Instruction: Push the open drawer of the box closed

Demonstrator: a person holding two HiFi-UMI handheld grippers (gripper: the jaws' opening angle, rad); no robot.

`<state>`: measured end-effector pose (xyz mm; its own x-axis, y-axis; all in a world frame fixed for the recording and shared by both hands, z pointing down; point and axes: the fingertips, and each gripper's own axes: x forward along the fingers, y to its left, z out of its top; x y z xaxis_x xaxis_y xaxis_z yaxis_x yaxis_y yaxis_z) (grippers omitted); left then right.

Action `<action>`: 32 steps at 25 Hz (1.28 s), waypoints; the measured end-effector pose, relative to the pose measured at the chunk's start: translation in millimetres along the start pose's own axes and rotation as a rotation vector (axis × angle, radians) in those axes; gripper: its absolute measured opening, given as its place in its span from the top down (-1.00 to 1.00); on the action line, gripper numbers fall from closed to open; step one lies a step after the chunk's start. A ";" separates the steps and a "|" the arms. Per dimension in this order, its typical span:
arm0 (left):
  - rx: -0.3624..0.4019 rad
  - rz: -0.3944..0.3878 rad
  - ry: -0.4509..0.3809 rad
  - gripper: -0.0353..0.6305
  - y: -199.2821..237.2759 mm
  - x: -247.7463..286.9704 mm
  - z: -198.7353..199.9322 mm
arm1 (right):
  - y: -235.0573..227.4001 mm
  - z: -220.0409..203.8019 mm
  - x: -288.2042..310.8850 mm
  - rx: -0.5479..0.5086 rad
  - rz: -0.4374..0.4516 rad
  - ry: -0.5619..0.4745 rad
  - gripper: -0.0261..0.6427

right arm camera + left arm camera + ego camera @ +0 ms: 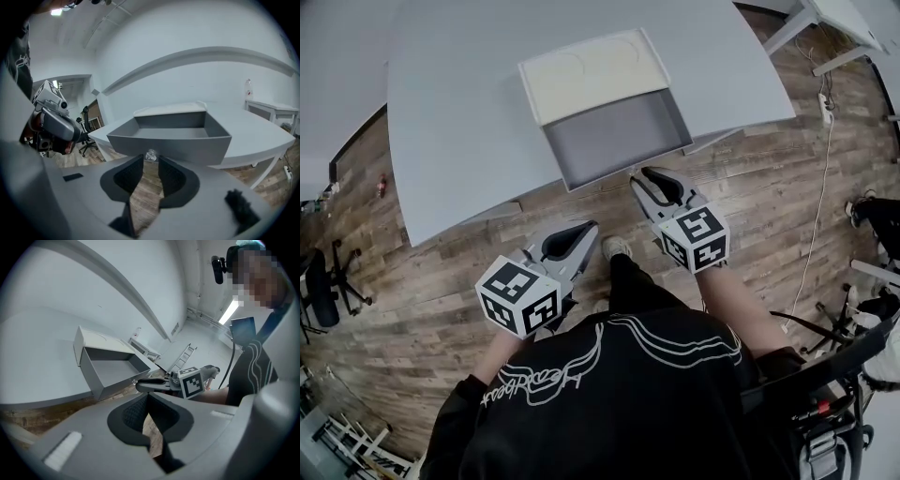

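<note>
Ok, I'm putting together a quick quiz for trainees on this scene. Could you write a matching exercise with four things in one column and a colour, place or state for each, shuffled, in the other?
Column one:
1. box top
2. drawer
3. left gripper
4. right gripper

Column two:
A. points at the small clear knob
B. cream-coloured
C. grey, pulled out past the table edge
D. held back over the wooden floor, away from the box

Pairs: 1-B, 2-C, 3-D, 4-A
</note>
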<state>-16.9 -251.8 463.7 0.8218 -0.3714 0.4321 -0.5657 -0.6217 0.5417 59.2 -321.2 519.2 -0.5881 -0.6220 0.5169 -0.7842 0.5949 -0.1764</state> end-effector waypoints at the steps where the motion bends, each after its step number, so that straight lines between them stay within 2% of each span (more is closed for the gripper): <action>1: -0.001 0.000 0.000 0.87 0.5 0.5 0.2 | -0.2 -0.4 1.9 0.002 0.004 0.002 0.64; 8: -0.014 0.021 0.007 0.87 10.1 4.8 -2.5 | -3.3 0.5 4.7 0.016 0.008 -0.028 0.70; 21: -0.014 0.024 -0.004 0.87 12.4 1.8 8.0 | -1.9 10.5 10.2 0.032 0.040 0.008 0.71; 32: -0.027 0.053 -0.033 0.87 23.7 -7.5 19.6 | -15.9 33.3 42.5 0.002 0.041 0.047 0.71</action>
<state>-35.1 -277.3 459.1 0.7924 -0.4257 0.4370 -0.6095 -0.5818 0.5384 40.1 -374.1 516.1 -0.6100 -0.5726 0.5477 -0.7601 0.6181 -0.2003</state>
